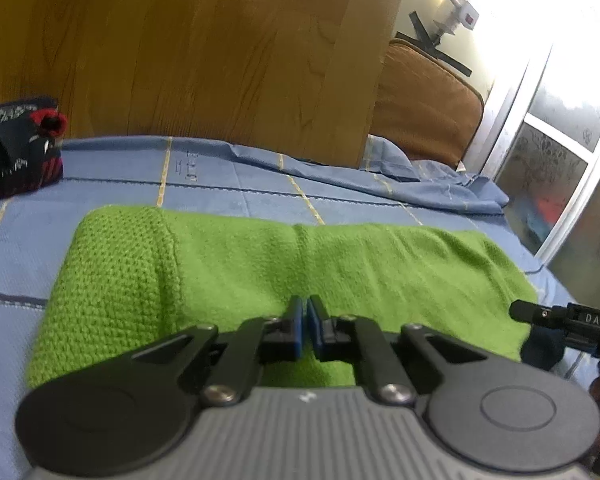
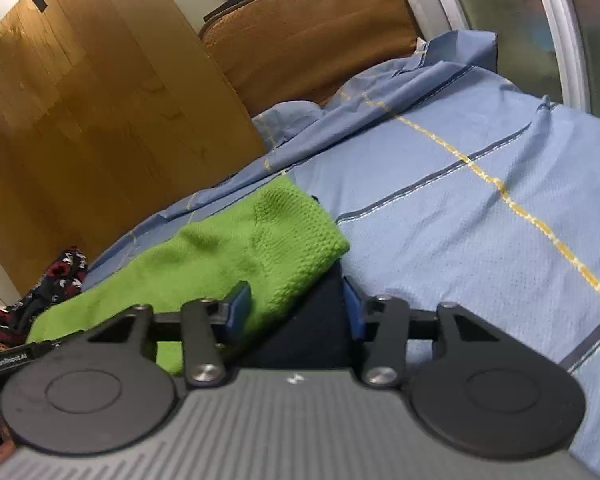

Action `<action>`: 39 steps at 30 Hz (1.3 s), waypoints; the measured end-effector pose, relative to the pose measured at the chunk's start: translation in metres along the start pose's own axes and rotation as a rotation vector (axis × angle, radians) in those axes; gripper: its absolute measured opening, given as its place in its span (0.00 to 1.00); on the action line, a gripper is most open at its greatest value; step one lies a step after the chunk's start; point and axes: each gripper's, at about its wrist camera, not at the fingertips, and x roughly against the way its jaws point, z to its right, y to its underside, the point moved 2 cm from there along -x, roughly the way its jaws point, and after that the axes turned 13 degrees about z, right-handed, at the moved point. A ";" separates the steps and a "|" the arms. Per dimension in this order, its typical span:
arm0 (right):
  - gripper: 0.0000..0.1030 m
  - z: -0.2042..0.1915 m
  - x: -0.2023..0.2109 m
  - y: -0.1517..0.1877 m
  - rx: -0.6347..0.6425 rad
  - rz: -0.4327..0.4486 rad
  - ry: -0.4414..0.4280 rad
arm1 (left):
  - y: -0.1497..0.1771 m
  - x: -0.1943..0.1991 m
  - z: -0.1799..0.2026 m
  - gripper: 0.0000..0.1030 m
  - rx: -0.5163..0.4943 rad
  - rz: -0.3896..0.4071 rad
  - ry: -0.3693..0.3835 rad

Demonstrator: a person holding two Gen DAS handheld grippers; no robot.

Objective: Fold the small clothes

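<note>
Your left gripper (image 1: 304, 326) has its jaws together, pressed down on the near edge of the green sock (image 1: 260, 264) lying on the bed sheet (image 1: 220, 184). Your right gripper (image 2: 296, 312) has its jaws apart, straddling the sock's knitted end and something dark beneath it.

The near edge of the green knit garment (image 1: 260, 264) is covered by the left gripper (image 1: 305, 330), so whether any cloth is pinched cannot be told. In the right wrist view, a dark navy item (image 2: 312, 332) beneath the garment is mostly hidden (what it is cannot be told). The patterned dark clothes (image 1: 16, 152) are cut off by the picture's edge.
</note>
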 end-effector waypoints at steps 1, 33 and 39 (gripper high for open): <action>0.29 0.002 -0.002 0.001 -0.048 -0.012 -0.010 | 0.000 0.000 0.002 0.06 -0.007 0.001 -0.004; 0.50 -0.250 -0.054 0.076 0.333 -0.304 -0.754 | -0.039 0.091 -0.119 0.19 0.379 0.307 -0.041; 0.49 -0.218 -0.042 0.023 0.281 -0.114 -0.780 | -0.033 0.081 -0.106 0.19 0.308 0.267 -0.093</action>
